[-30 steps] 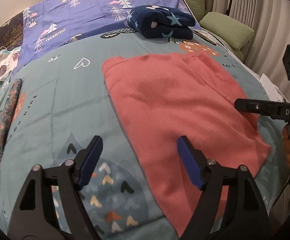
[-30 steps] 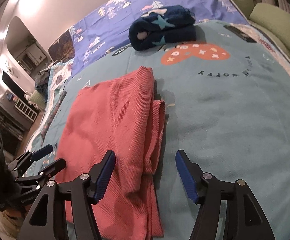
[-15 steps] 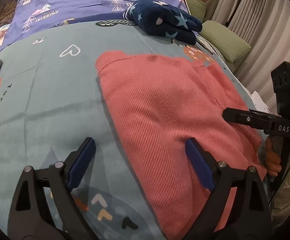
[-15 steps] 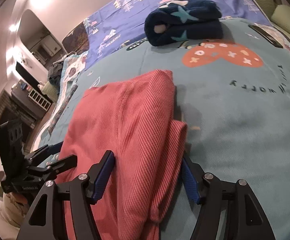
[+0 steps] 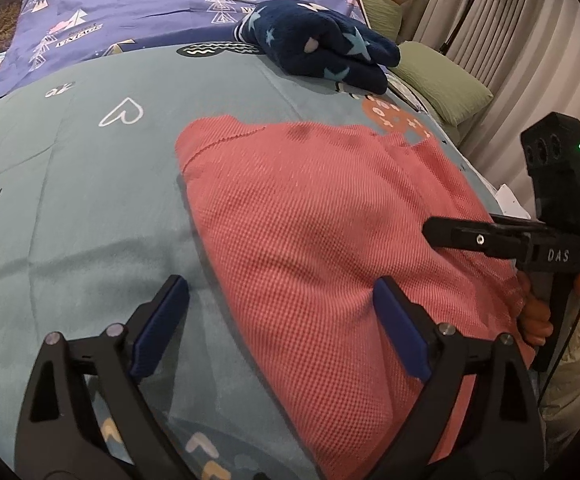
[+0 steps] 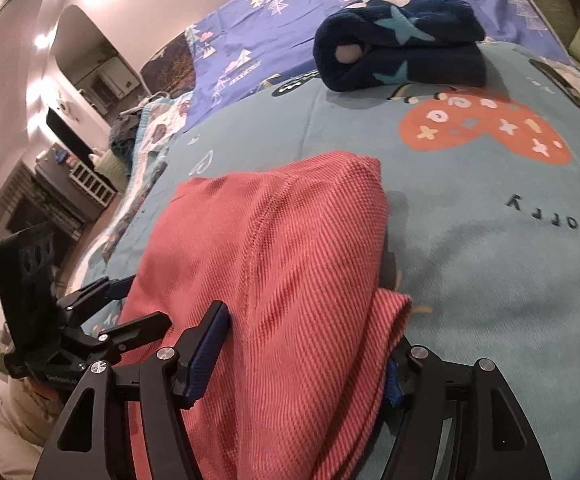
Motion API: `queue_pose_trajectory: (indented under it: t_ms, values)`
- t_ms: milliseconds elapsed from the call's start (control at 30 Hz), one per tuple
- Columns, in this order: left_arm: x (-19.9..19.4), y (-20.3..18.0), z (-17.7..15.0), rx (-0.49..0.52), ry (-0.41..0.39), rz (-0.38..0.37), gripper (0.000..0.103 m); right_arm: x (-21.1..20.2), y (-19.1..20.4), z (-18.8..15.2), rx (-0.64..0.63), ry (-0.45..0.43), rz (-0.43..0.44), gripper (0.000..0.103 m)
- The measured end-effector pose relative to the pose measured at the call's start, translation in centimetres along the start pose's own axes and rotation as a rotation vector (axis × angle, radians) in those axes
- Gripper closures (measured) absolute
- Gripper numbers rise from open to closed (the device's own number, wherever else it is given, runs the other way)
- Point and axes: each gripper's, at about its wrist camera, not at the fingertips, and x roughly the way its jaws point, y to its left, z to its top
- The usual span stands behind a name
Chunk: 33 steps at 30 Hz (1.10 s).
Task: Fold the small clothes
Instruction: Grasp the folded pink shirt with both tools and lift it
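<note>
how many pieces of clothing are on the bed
2: the pink knit garment spread near the tongs, and the folded navy star fleece farther back. More may lie outside the frame.

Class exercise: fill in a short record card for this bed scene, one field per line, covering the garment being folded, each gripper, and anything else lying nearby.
Garment: coral knit garment, partly folded, flat on the teal blanket
Left gripper: open, straddling the garment's left edge
Right gripper: open, fingers either side of the folded right edge
Nearby: navy star-print bundle, already folded, farther up the bed
Also: green pillows at the bedside
</note>
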Motion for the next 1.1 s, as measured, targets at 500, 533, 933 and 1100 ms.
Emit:
queue_pose_trajectory:
  t_ms: [500, 533, 933, 1100]
  values:
    - [-0.4, -1.3, 1.5, 0.058, -0.054, 0.018, 0.064, 0.8, 1.4, 1.0, -0.043, -0.023, -0.01, 0.08]
    - [-0.7, -1.6, 1.6, 0.071, -0.062, 0.027, 0.066, 0.6, 1.8, 0.9, -0.057, -0.033, -0.023, 0.08]
    - [-8.7, -5.8, 2.0, 0.175, -0.25, 0.08, 0.07, -7.8, 8.6, -0.9, -0.183, -0.284, -0.13, 0.083]
    - [-13.1, -8.3, 2.4, 0.23, -0.356, 0.114, 0.07, -12.6, 12.6, -2.2, -0.275, -0.414, -0.206, 0.083]
